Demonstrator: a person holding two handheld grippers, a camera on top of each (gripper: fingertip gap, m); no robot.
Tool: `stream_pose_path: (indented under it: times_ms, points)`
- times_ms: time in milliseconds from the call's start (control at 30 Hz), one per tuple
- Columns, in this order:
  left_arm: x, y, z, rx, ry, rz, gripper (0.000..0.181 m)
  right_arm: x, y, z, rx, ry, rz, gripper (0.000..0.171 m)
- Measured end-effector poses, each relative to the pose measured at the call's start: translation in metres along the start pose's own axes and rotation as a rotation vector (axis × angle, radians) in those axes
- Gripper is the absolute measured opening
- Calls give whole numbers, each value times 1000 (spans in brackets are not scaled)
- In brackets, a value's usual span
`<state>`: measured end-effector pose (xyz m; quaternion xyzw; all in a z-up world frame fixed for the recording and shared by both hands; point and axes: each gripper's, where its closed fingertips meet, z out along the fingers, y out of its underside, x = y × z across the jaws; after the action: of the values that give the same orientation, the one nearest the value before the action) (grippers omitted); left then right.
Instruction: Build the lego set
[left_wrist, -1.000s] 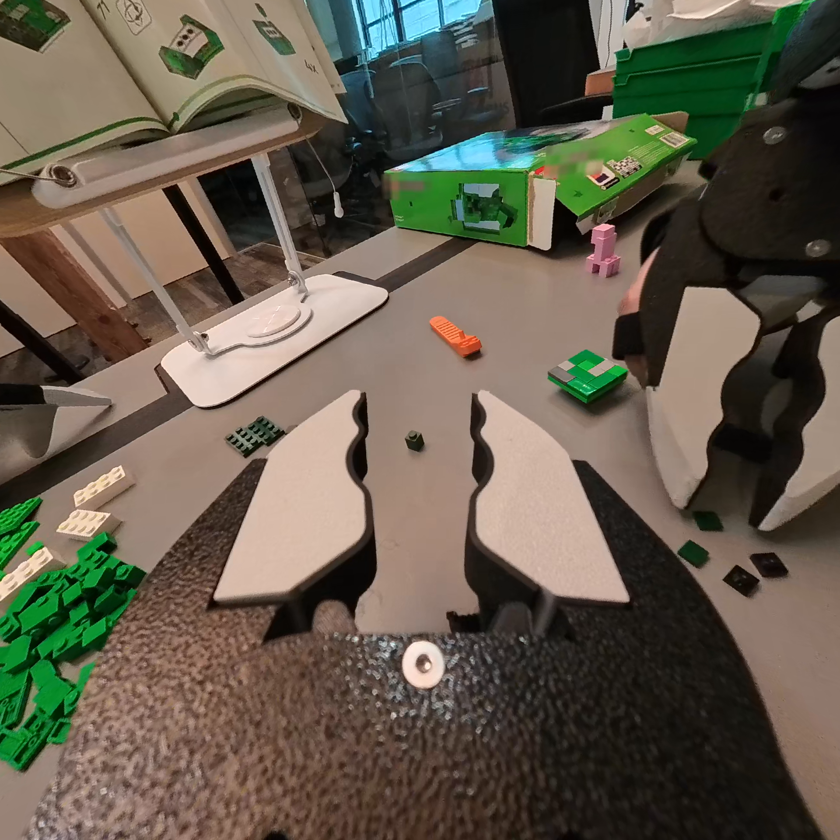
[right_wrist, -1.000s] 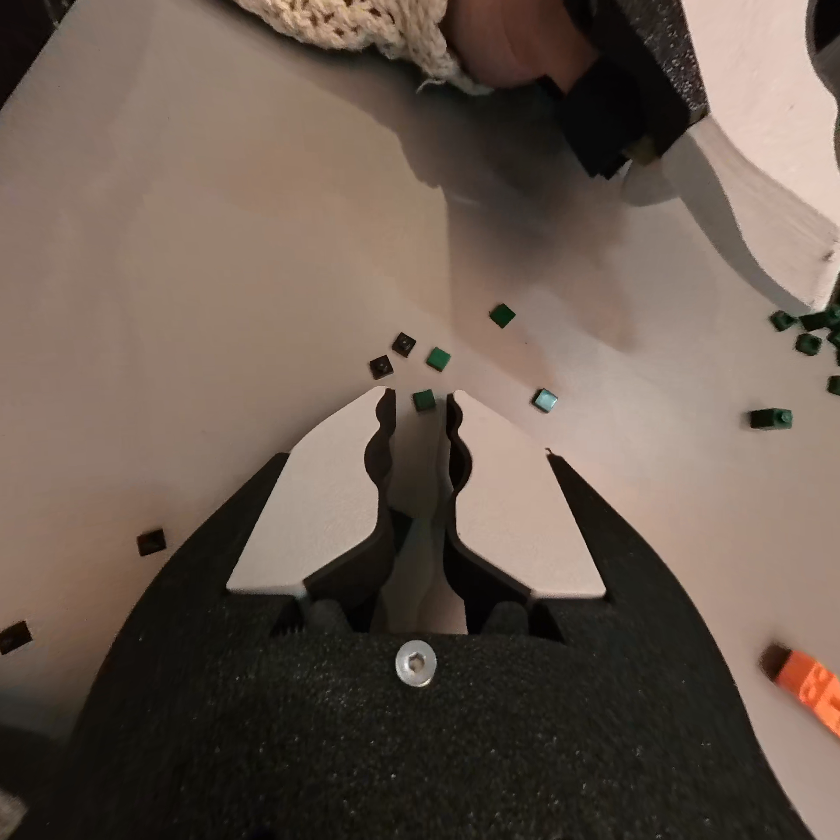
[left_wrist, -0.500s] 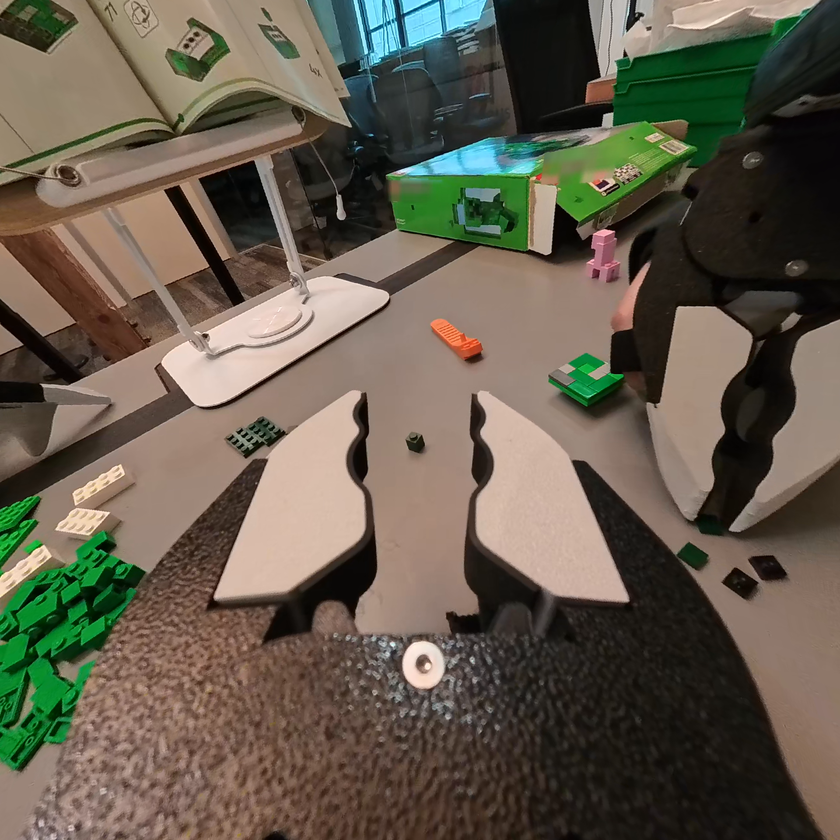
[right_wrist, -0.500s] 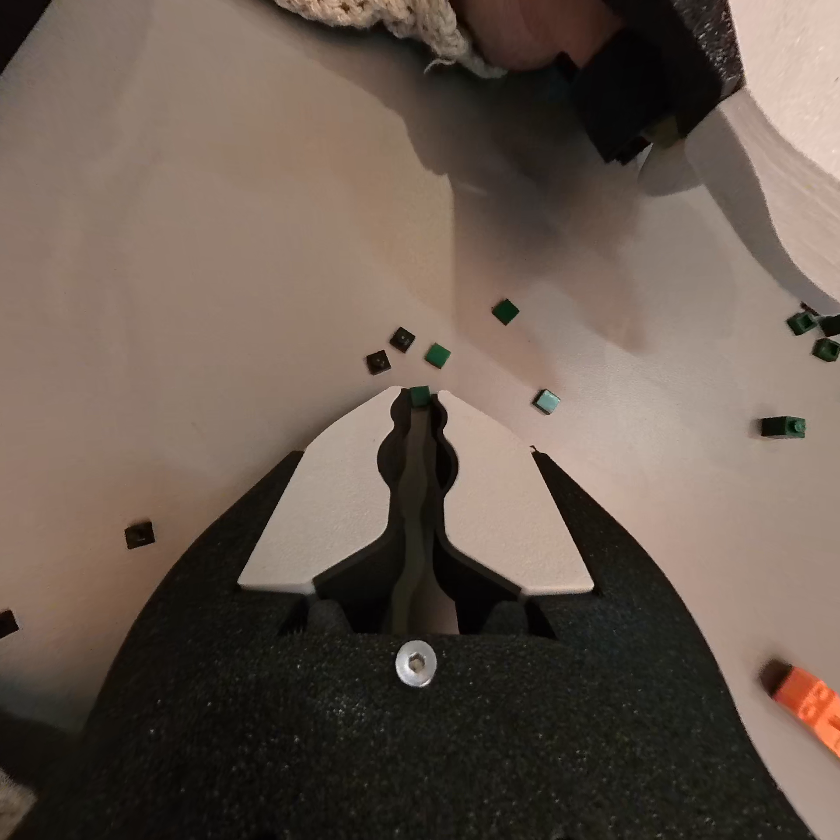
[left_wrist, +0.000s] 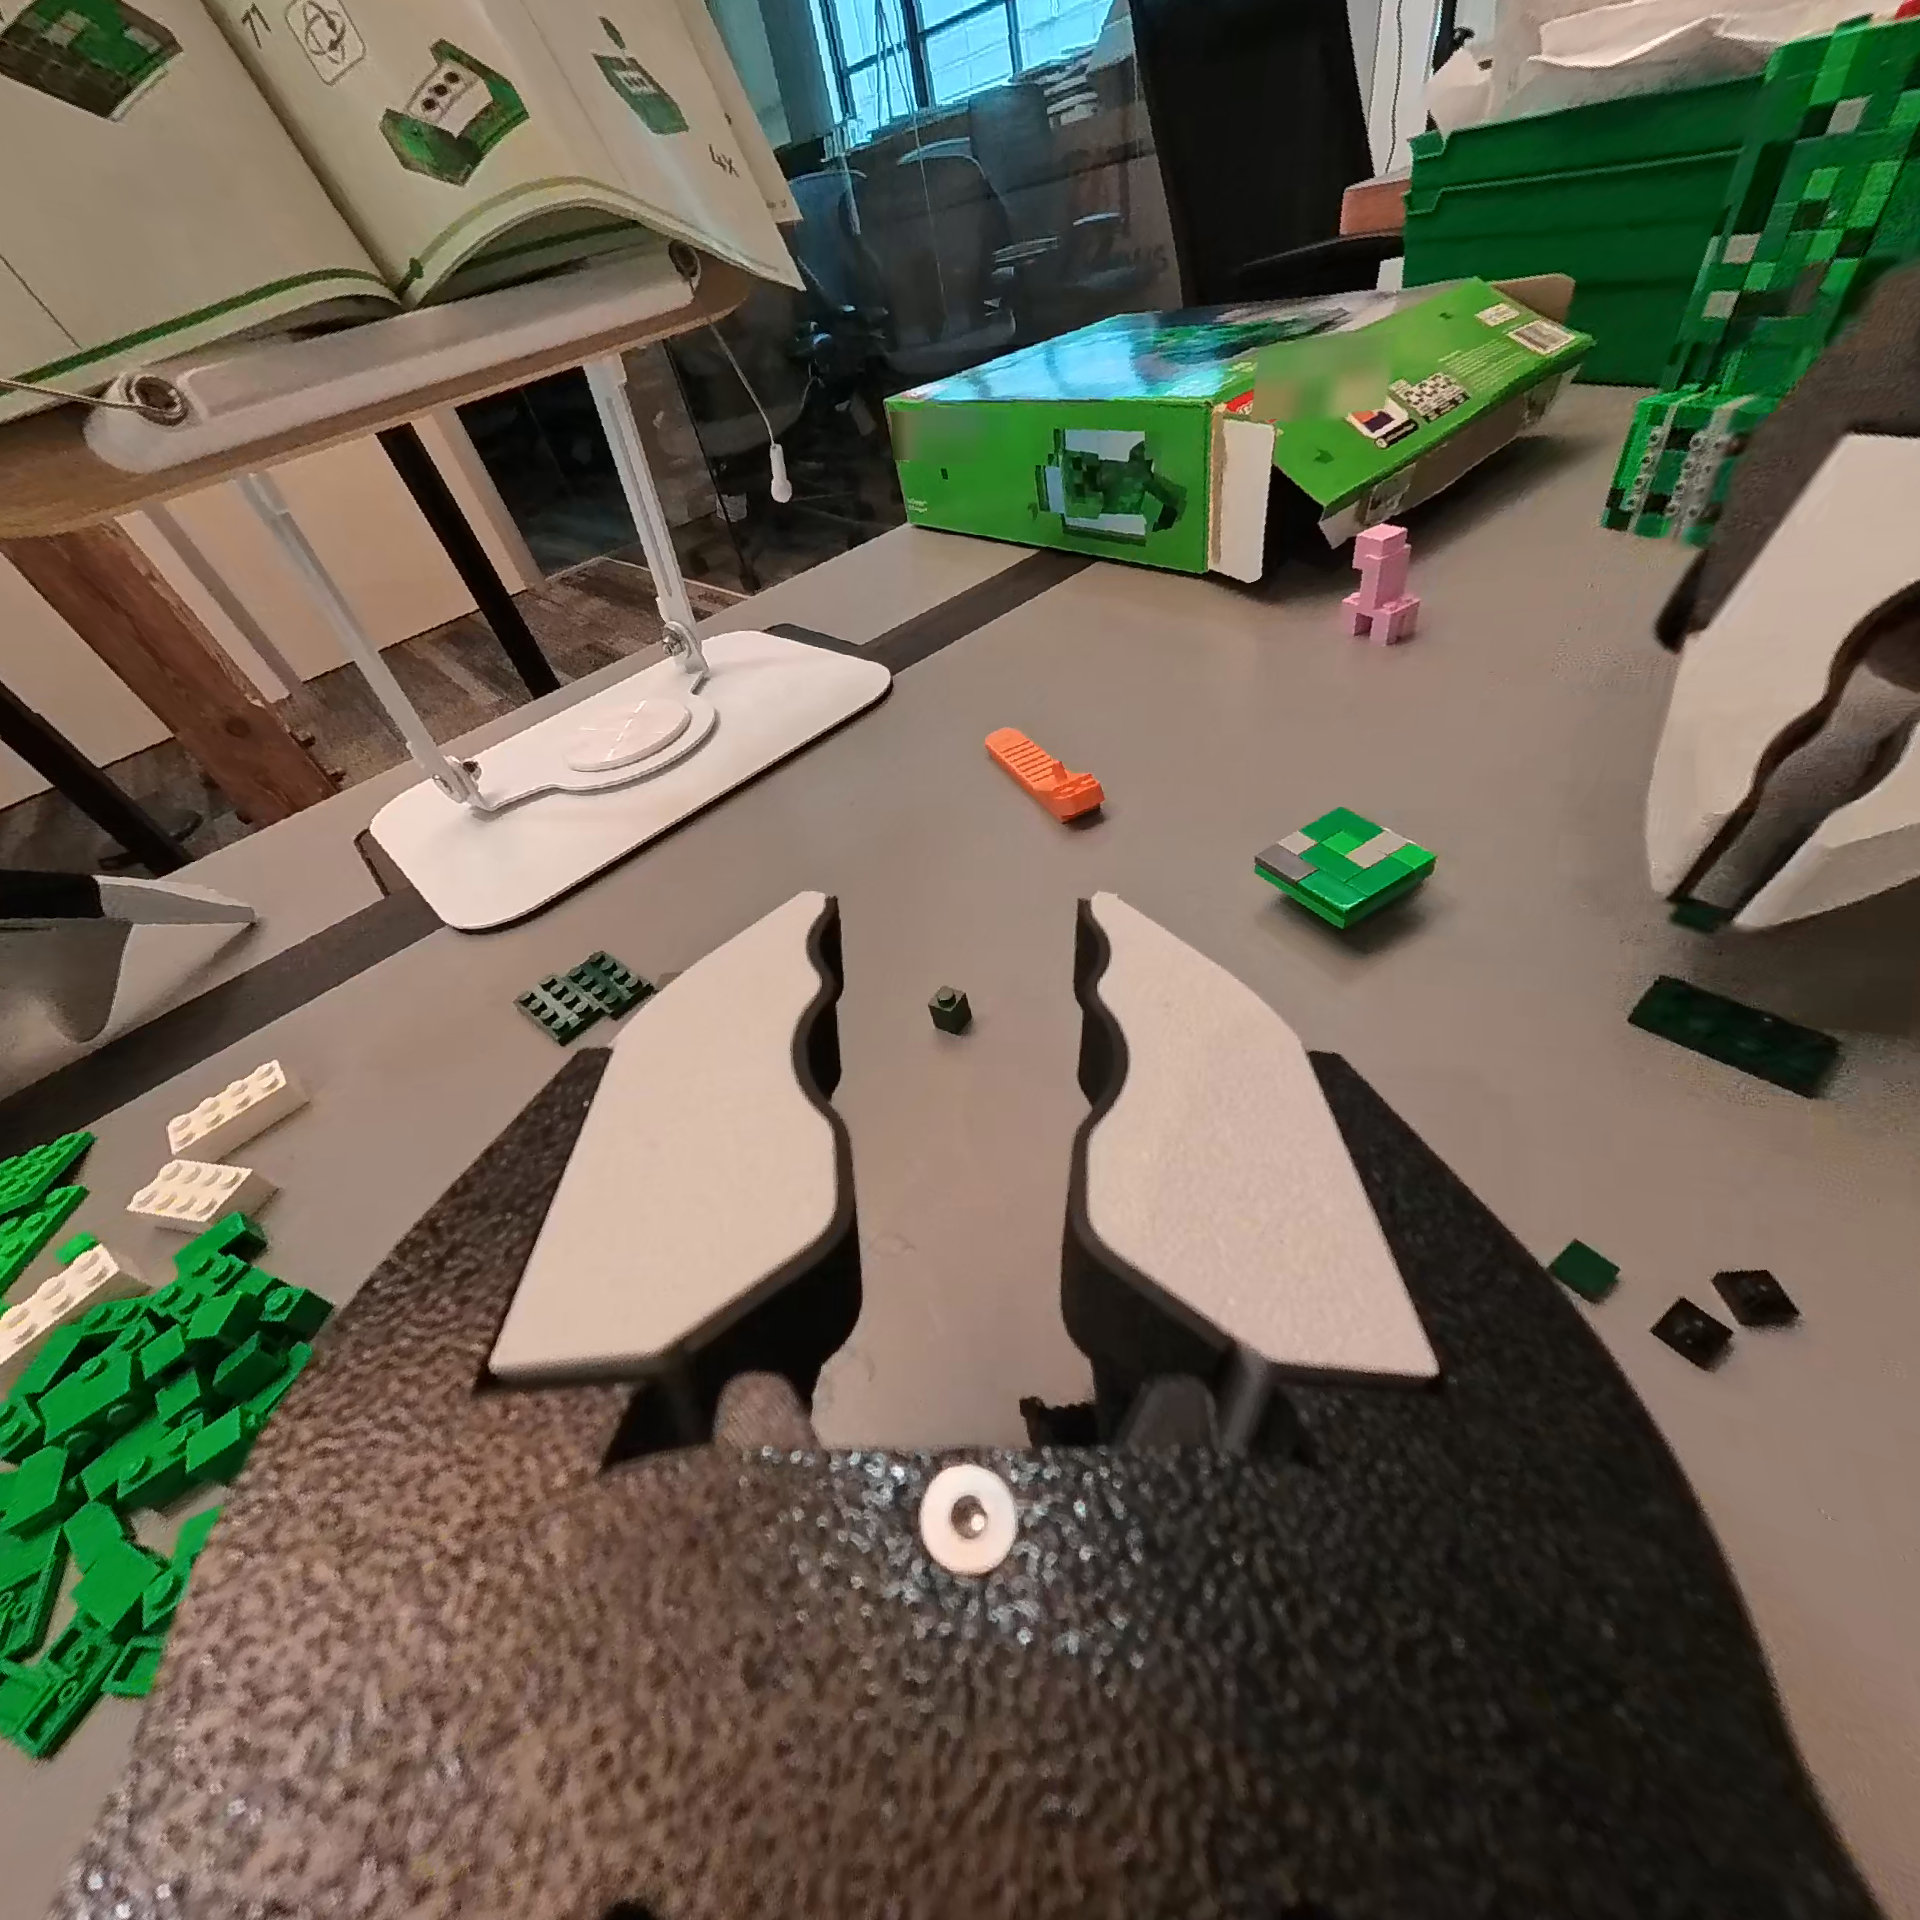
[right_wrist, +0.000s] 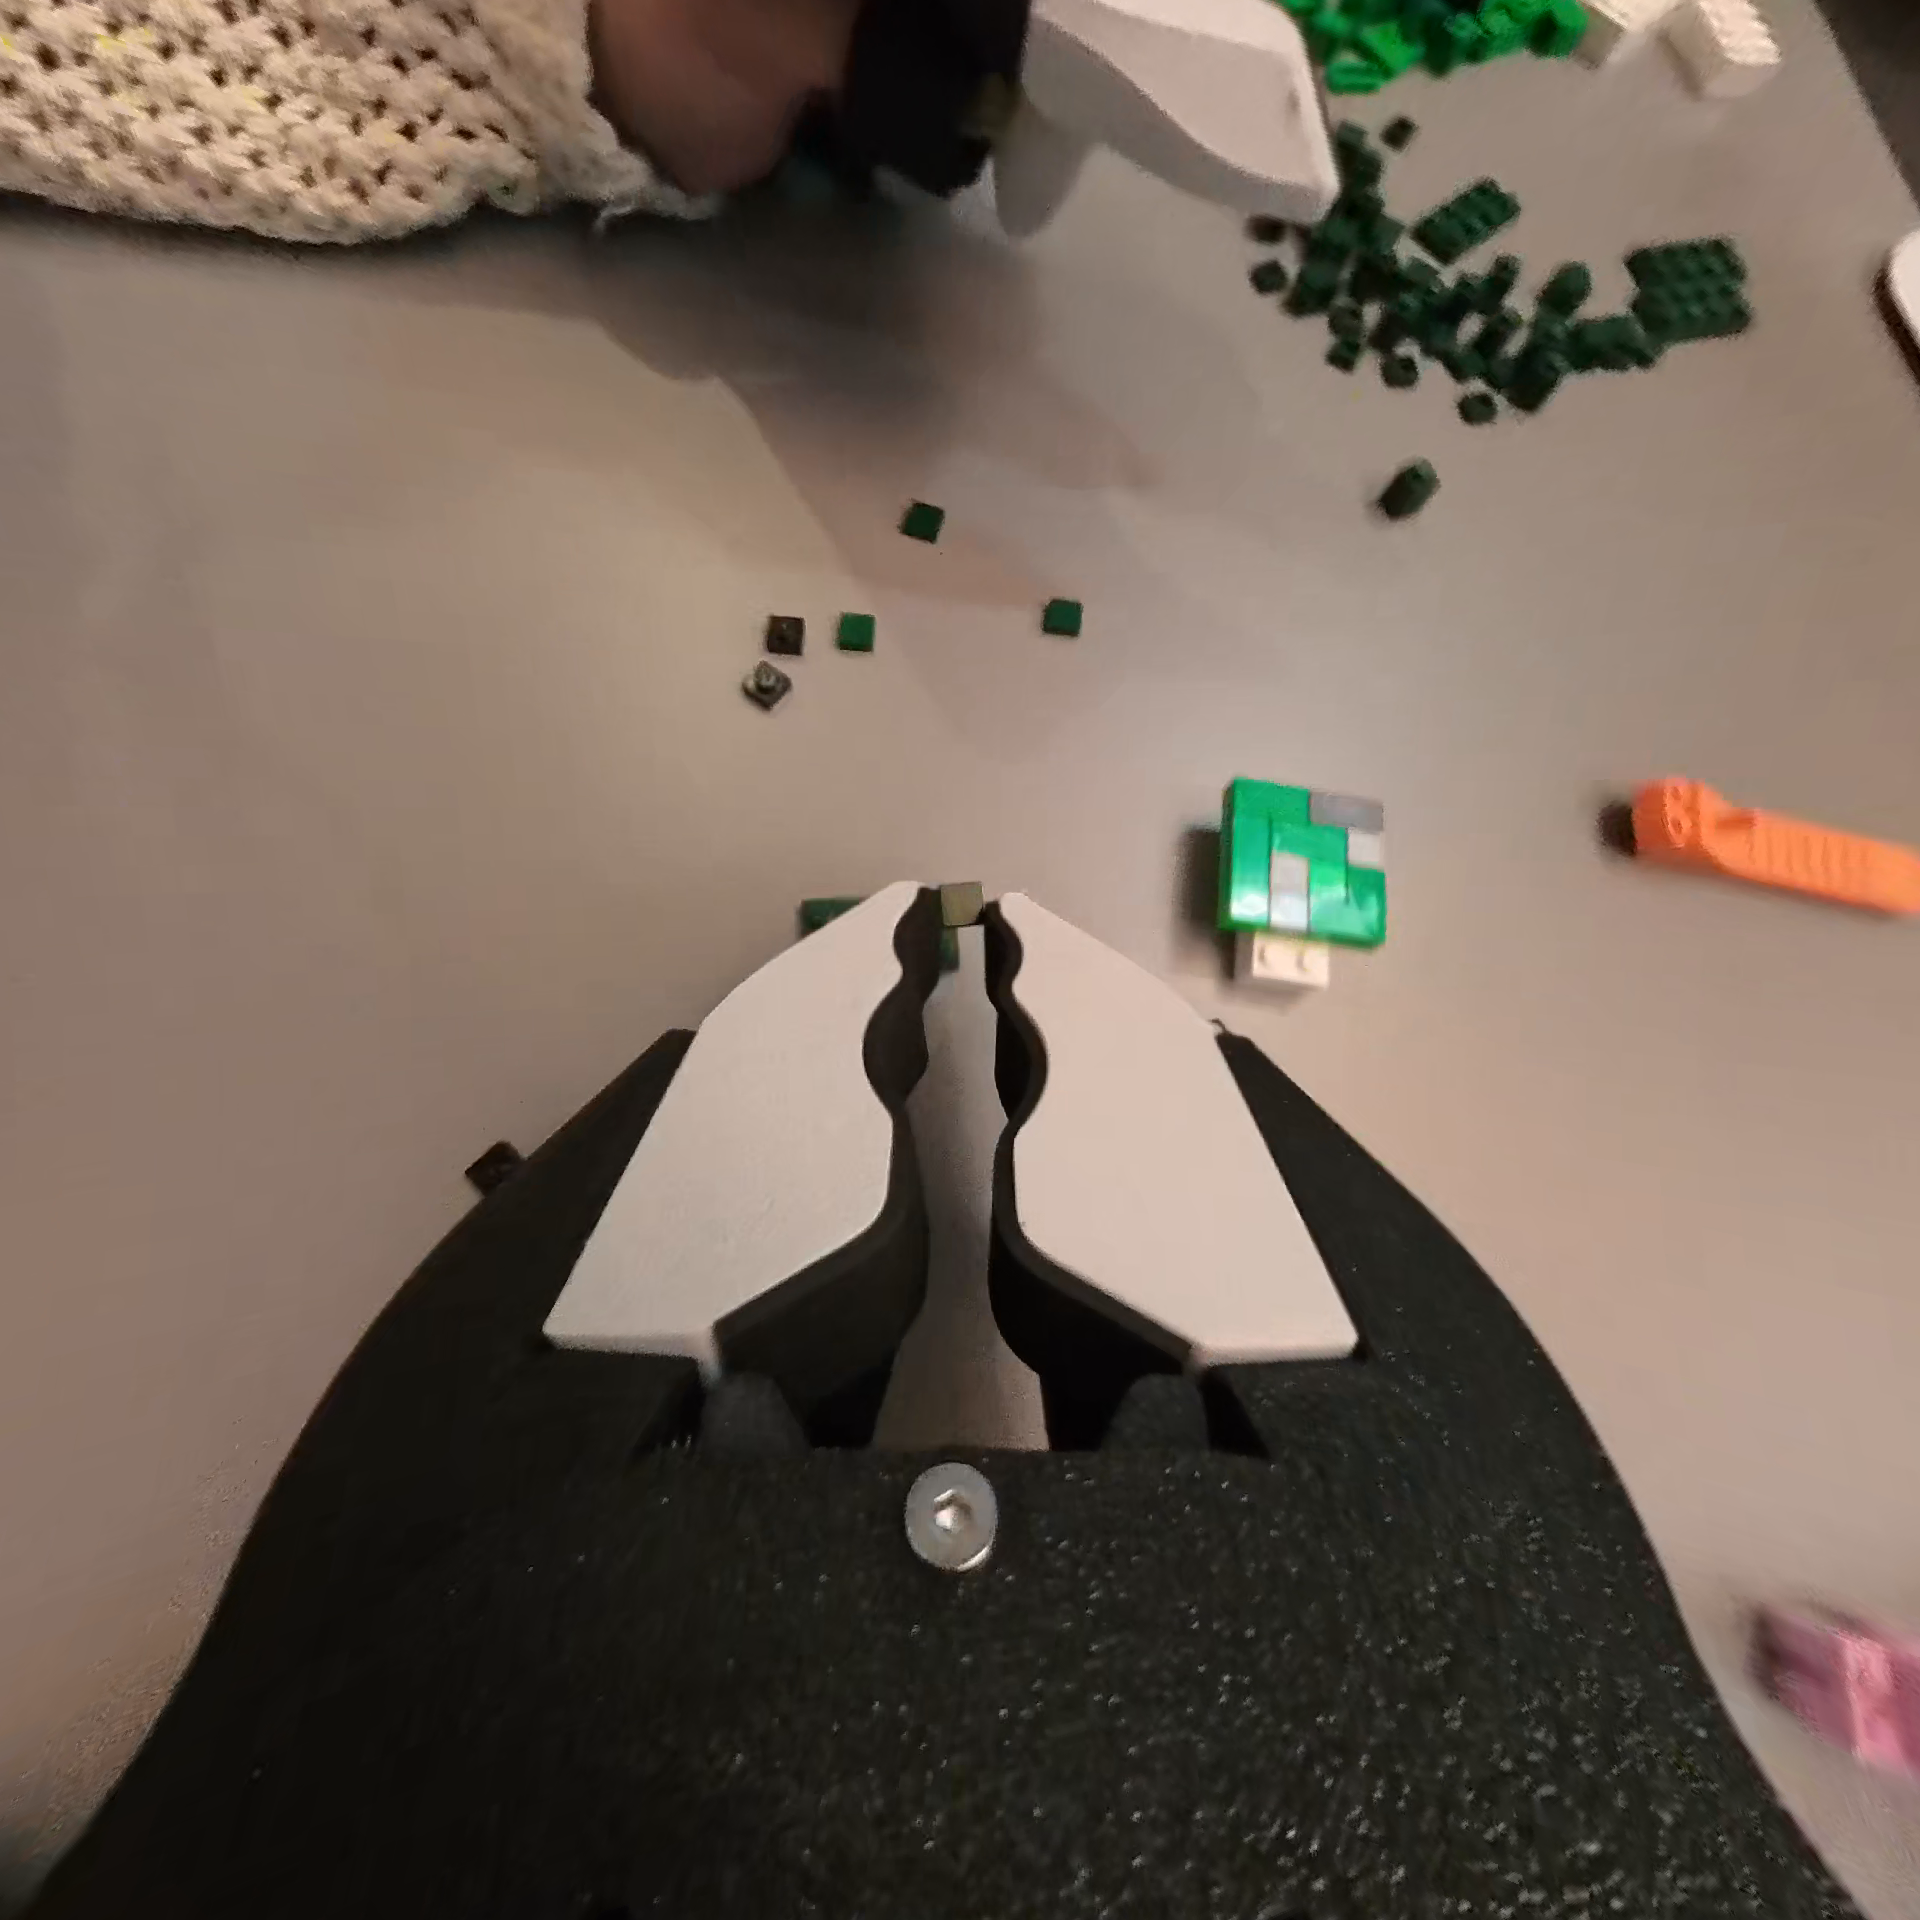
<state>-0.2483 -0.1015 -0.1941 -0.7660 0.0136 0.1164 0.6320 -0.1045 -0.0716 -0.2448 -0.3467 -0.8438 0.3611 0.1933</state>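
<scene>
**Small tile pinched at the right fingertips, ready to carry to the sub-assembly**

The left gripper hangs idle over the worktop, its fingers spread wide and empty. A dark green single-stud brick sits on the worktop between the two fingertips, touching neither. Left of those fingers lie a heap of bright green pieces and some white bricks; beyond the tips lies the orange brick separator.

The right gripper has its fingers drawn narrow, clamped on a tiny square tile at the very tips. The hold looks shallow, so my advice is to keep the squeeze steady and move slowly: a piece this small can twist or pop out. The likely target, as I judge it, is the green and grey sub-assembly, which lies flat on the worktop just to the right of the right fingers, near but not touching. Bring the tile over it level, line its edges up with the neighbouring tiles, then press straight down before letting go. Beyond the right fingertips, loose small tiles lie scattered, and farther right a pile of dark green pieces.
</scene>
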Motion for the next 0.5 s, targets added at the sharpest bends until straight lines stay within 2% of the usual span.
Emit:
stream_pose_path:
  times_ms: [167,500]
  points:
    - [0,0,0,-1,0,1,43,-2,13,1,-4,42,73,8]
    - [1,0,0,-2,1,6,43,-4,16,10,-55,34,48,8]
